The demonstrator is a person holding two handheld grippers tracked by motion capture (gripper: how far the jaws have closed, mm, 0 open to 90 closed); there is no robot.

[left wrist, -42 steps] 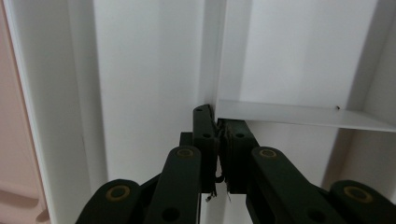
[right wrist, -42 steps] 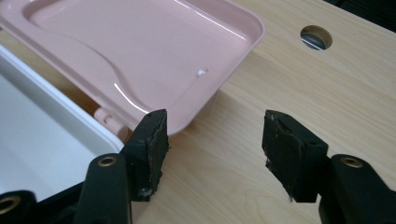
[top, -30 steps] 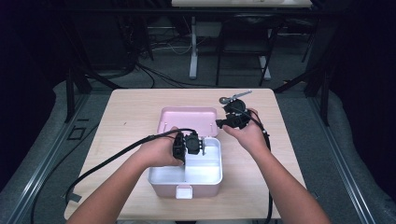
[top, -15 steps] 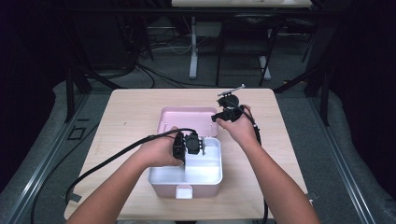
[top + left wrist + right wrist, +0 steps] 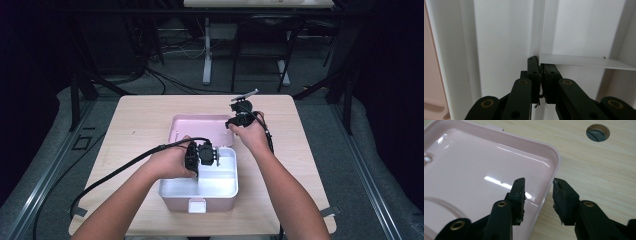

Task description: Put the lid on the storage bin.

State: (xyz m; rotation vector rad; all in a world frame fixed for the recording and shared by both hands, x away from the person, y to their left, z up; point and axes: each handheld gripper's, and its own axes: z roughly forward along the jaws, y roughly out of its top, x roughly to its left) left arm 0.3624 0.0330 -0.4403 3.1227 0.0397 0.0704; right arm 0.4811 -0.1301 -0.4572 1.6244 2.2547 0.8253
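Observation:
A pink box [image 5: 175, 204] stands open near the table's front, its white inner tray [image 5: 220, 182] split by thin walls. My left gripper [image 5: 212, 154] reaches into the tray and is shut on a white divider wall [image 5: 539, 37], its jaws pinching the thin upper edge. The pink lid [image 5: 197, 127] lies flat behind the box. My right gripper [image 5: 539, 187] hangs over the lid's right rim [image 5: 554, 167], one jaw inside the lid and one over the table. Its jaws have just been closing; the rim sits between them, and the pads stand apart from it.
The wooden table [image 5: 135, 125] has bare room left and right of the box. A round cable hole [image 5: 598, 132] lies in the tabletop beyond the lid's corner. The left gripper's black cable [image 5: 125, 167] trails off the front left edge.
My right hand has shifted a little left and down onto the lid's right rim, and its jaws have narrowed. The left hand and box have stayed still.

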